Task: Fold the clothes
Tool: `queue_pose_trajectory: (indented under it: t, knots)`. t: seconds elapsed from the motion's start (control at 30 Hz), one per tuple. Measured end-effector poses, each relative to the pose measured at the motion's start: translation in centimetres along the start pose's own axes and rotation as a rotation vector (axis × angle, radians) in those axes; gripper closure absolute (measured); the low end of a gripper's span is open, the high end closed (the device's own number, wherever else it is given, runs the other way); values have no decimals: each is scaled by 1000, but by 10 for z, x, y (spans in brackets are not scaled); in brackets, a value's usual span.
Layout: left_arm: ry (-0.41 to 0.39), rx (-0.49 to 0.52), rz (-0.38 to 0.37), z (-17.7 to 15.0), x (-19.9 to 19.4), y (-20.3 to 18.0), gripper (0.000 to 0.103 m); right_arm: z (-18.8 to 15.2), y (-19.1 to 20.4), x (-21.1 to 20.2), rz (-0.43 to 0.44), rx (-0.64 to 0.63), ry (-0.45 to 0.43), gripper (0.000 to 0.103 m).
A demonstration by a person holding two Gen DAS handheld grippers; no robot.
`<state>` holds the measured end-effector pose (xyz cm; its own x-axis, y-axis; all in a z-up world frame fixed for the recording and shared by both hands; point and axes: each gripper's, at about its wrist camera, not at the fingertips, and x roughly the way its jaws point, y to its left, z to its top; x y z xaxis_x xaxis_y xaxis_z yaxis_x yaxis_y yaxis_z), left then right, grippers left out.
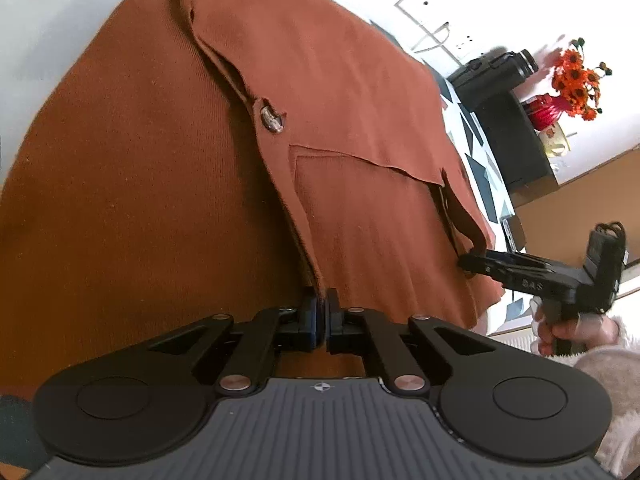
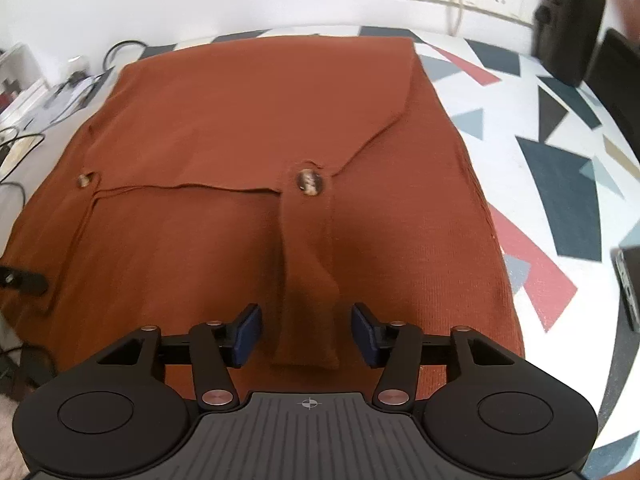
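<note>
A rust-brown buttoned cardigan [image 1: 160, 160] lies flat over the patterned table, with one button [image 1: 272, 118] near its front seam. My left gripper [image 1: 322, 316] is shut on the cardigan's near front edge, where a fabric fold runs into its jaws. In the right wrist view the cardigan [image 2: 240, 120] shows two buttons, one in the middle [image 2: 309, 183] and one at the left [image 2: 85, 180]. My right gripper [image 2: 307, 332] stands open, with a narrow brown fabric strip [image 2: 308, 300] lying between its blue pads and untouched by them. The left wrist view shows this right gripper [image 1: 470, 262] at the cardigan's right edge.
The tablecloth [image 2: 540, 160] has a triangle pattern. A black device [image 1: 492, 76] and a red vase of orange flowers [image 1: 576, 76] stand at the far right. Cables [image 2: 24, 140] lie at the left edge. A hand in a fluffy sleeve [image 1: 568, 328] holds the right gripper.
</note>
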<state>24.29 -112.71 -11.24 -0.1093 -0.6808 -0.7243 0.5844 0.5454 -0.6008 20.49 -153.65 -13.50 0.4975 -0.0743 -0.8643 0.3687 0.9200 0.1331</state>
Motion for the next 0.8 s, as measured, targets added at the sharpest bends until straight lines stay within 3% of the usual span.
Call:
queue_pose_trajectory:
  t: [0.03, 0.07, 0.1, 0.2, 0.57, 0.8]
  knots:
    - [-6, -2, 3, -2, -4, 1, 99, -1, -2, 1, 5, 8, -1, 56]
    - [-10, -13, 5, -3, -7, 3, 99, -2, -3, 2, 12, 12, -2, 65]
    - [-14, -25, 6, -5, -10, 6, 99, -3, -3, 1, 25, 9, -2, 83]
    - [-18, -45, 6, -6, -16, 12, 99, -4, -2, -4, 61, -2, 8, 97]
    - [37, -61, -22, -24, -24, 15, 100, -25, 14, -25, 124, -36, 95, 97]
    - [39, -19, -28, -13, -32, 12, 99, -26, 17, -24, 124, -19, 130, 94]
